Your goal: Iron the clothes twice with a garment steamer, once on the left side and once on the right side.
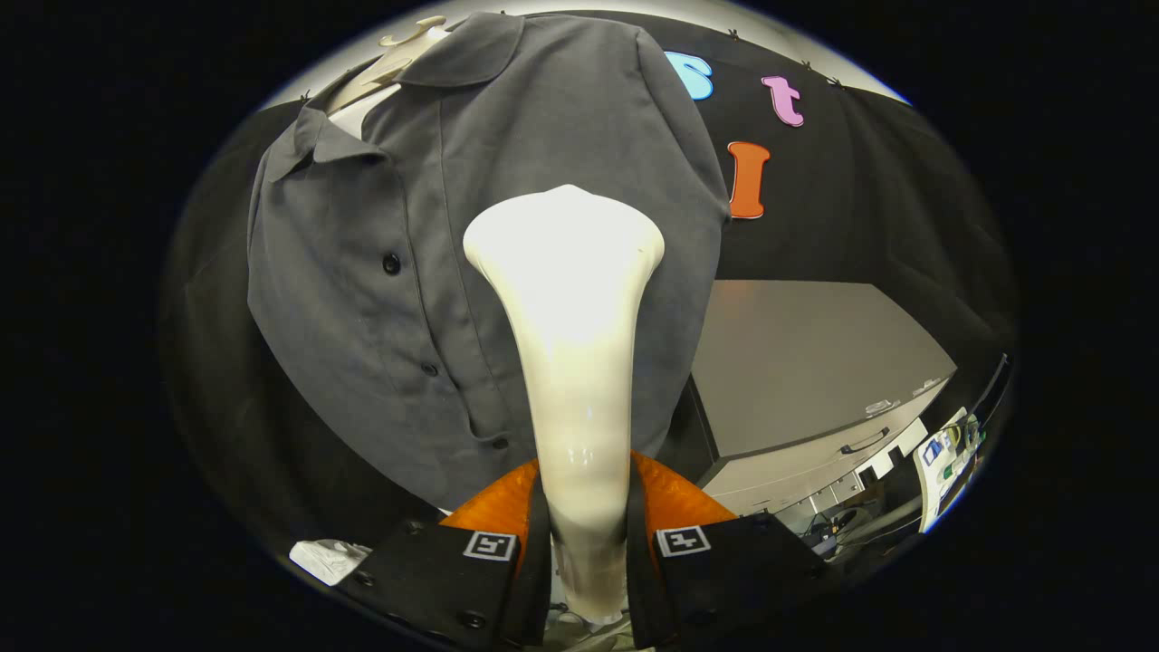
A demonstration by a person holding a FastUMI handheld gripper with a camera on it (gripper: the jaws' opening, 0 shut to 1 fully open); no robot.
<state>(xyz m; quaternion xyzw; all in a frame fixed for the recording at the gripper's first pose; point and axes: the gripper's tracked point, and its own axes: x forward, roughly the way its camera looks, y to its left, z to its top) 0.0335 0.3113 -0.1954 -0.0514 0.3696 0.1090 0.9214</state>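
The gripper (584, 534) clamped the glossy cream steamer (570, 362) by its narrow neck, long axis running straight ahead, flared head against the matte grey buttoned shirt (380, 272)

My hand-held gripper (587, 543) has both fingers pressed on the handle of the garment steamer (566, 299), whose wide head lies against the front of the dark grey shirt (407, 226) hanging on a pale hanger (389, 59). A grey worktop (797, 362) stands beside the shirt.
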